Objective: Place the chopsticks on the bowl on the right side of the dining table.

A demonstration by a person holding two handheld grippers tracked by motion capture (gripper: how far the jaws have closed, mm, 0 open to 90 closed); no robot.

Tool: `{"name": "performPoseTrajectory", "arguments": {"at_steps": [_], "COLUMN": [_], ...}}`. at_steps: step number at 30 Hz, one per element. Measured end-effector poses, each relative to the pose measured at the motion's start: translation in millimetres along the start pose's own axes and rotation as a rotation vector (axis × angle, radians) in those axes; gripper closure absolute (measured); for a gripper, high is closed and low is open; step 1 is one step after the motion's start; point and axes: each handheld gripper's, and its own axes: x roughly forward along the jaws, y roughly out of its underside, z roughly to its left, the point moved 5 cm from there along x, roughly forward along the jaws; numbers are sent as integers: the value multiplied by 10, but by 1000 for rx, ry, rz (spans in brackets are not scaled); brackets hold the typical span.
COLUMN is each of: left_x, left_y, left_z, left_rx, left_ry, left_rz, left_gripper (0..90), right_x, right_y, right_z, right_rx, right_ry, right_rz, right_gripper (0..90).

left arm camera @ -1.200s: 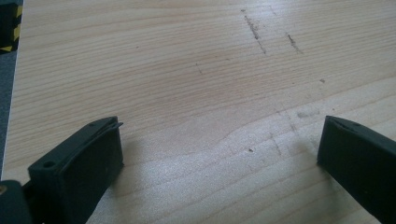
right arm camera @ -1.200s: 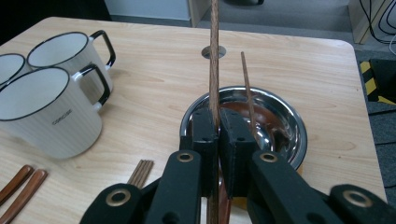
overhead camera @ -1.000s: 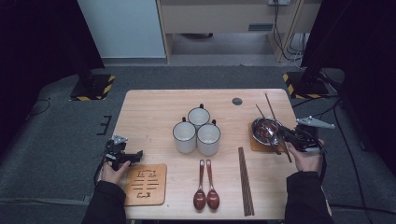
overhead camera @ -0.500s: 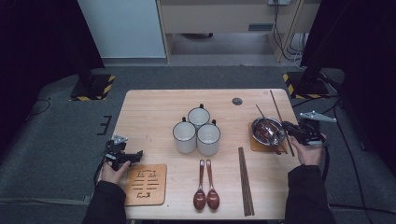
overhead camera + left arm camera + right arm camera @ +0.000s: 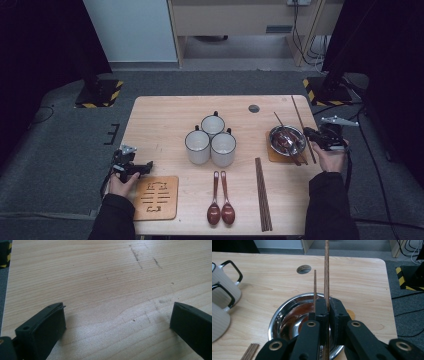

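Observation:
My right gripper (image 5: 310,134) is shut on a dark wooden chopstick (image 5: 300,117) just right of a steel bowl (image 5: 285,135). In the right gripper view the jaws (image 5: 328,303) pinch this chopstick (image 5: 327,270), which points away over the bowl (image 5: 284,320). A second chopstick (image 5: 314,287) rests in the bowl and sticks out over its far rim. The bowl stands on a wooden coaster (image 5: 272,154). My left gripper (image 5: 145,166) is open at the table's left edge. In the left gripper view it (image 5: 117,322) has only bare wood between its jaws.
Three white mugs (image 5: 212,140) stand together mid-table. Two brown spoons (image 5: 221,210) and a pair of chopsticks (image 5: 263,197) lie near the front edge. A slotted wooden trivet (image 5: 156,197) sits front left. A round cable hole (image 5: 254,108) marks the far side of the table (image 5: 160,125).
My right gripper has shifted the held chopstick a little to the right, from over the bowl to beside its right rim. The left gripper has stayed put.

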Motion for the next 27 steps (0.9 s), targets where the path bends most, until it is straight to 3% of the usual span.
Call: {"name": "performPoseTrajectory", "arguments": {"at_steps": [9,27], "left_x": [0,0], "left_y": [0,0], "left_z": [0,0], "left_rx": [0,0], "left_ry": [0,0], "left_rz": [0,0], "left_gripper": [0,0], "right_x": [143,367], "right_y": [-20,171], "right_z": [-59,-130], "right_rx": [-9,-4], "right_ry": [1,5], "right_rz": [10,96], "right_gripper": [855,854]}}
